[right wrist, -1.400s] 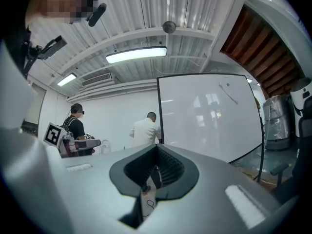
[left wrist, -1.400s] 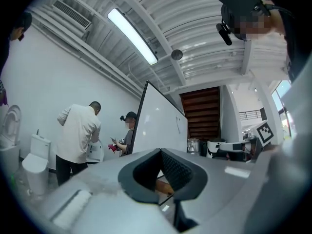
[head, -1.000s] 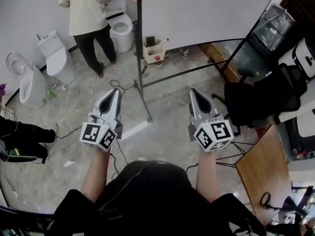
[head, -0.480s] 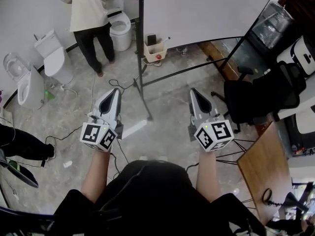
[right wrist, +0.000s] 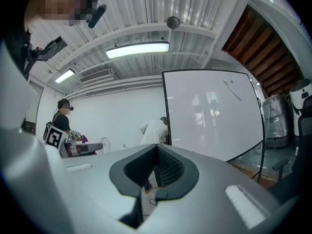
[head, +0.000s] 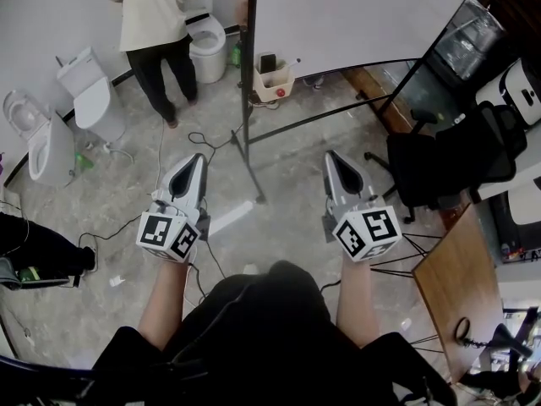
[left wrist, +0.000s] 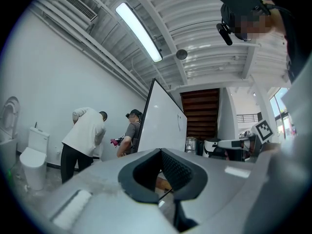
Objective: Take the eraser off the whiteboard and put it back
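The whiteboard (head: 355, 15) stands on a black frame ahead of me; it also shows in the left gripper view (left wrist: 163, 121) and the right gripper view (right wrist: 214, 111). I see no eraser on its face. A small dark block (head: 268, 63) sits in a beige box (head: 275, 83) at the board's foot; I cannot tell if it is the eraser. My left gripper (head: 196, 166) (left wrist: 161, 169) and right gripper (head: 336, 163) (right wrist: 156, 167) are held side by side, short of the board, pointing at it. Both are shut with nothing in them.
A person in a white top (head: 152, 24) bends over a toilet (head: 207, 49) at the far left, with two more toilets (head: 93, 91) beside. The board's black leg (head: 249, 155) and cables (head: 203, 146) cross the floor. A black office chair (head: 448, 172) and wooden table (head: 461, 294) stand right.
The whiteboard, its box and the floor have slid slightly in the head view as I stepped toward the board. Both grippers keep their pose and stay shut.
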